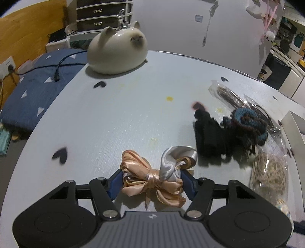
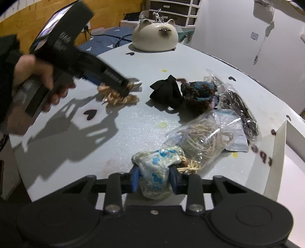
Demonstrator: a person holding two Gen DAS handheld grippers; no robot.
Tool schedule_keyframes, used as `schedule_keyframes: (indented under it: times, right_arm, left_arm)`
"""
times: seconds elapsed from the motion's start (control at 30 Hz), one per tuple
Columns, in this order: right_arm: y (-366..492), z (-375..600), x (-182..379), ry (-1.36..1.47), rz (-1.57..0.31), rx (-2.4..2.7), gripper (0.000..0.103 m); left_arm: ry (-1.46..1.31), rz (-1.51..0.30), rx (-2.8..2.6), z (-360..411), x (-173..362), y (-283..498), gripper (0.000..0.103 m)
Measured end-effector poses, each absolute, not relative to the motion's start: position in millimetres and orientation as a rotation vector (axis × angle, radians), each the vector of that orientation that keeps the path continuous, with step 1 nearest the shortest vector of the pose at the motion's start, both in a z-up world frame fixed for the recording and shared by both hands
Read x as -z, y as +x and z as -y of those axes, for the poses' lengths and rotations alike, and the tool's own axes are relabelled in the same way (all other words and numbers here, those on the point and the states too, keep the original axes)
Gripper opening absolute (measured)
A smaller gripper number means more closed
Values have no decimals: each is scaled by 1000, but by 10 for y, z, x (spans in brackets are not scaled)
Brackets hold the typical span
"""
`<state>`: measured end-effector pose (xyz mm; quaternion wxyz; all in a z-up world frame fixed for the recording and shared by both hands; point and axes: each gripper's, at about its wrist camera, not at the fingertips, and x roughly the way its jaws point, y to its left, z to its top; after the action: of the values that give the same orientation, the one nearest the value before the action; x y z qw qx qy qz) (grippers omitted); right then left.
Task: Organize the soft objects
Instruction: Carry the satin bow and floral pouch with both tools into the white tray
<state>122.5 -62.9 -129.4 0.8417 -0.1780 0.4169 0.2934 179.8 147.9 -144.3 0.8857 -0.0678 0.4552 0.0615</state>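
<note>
A clear plastic bag [image 2: 205, 142] lies on the pale round table [image 2: 76, 152] with a tangle of cream cord [image 2: 206, 141] inside it. Just behind it a second clear packet [image 2: 239, 106] holds dark strands, too blurred to name. At the right edge stands a white box [image 2: 280, 152], open at the top; its inside is not visible from here.

The right gripper [image 2: 154, 180] pinches a small brocade pouch [image 2: 157, 167], pale silver with blue flowers, between its blue fingers [image 2: 134, 180]. The jaws are drawn close and the pads press into the cloth on both sides. A tan drawstring knot [image 2: 189, 165] hangs from the pouch (it touches the cord bag).

The left gripper [image 1: 150, 180] has a peach satin bow [image 1: 150, 181] between its blue fingers [image 1: 115, 184]. The jaws stand about half spread, and both pads bear against the bow's loops. A grey satin tail [image 1: 171, 160] rises from the bow's knot. In the right wrist view a hand [image 2: 36, 76] in a dark sleeve carries this gripper over the bow, motion-blurred.

Further right on the table, close together, lie a black fabric piece [image 1: 208, 136] and a blue-and-brown crocheted scrunchie [image 1: 247, 124].

The tabletop bears dark heart marks [image 1: 61, 155] and small yellow spots [image 1: 169, 98]. A cream cat-shaped ceramic piece [image 1: 117, 50] sits at its far edge. Behind are a blue patterned cushion [image 1: 38, 84], a drawer unit [image 1: 101, 13], a wooden panel [image 1: 24, 34] and a white wall [image 1: 190, 28].
</note>
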Motion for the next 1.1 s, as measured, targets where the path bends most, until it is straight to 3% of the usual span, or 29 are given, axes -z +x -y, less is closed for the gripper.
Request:
schedule_keyframes:
  times: [1.1]
  right_arm:
    - [825, 1532, 528, -143, -659, -467, 29]
  left_arm:
    - [-216, -794, -165, -744, 519, 736, 64]
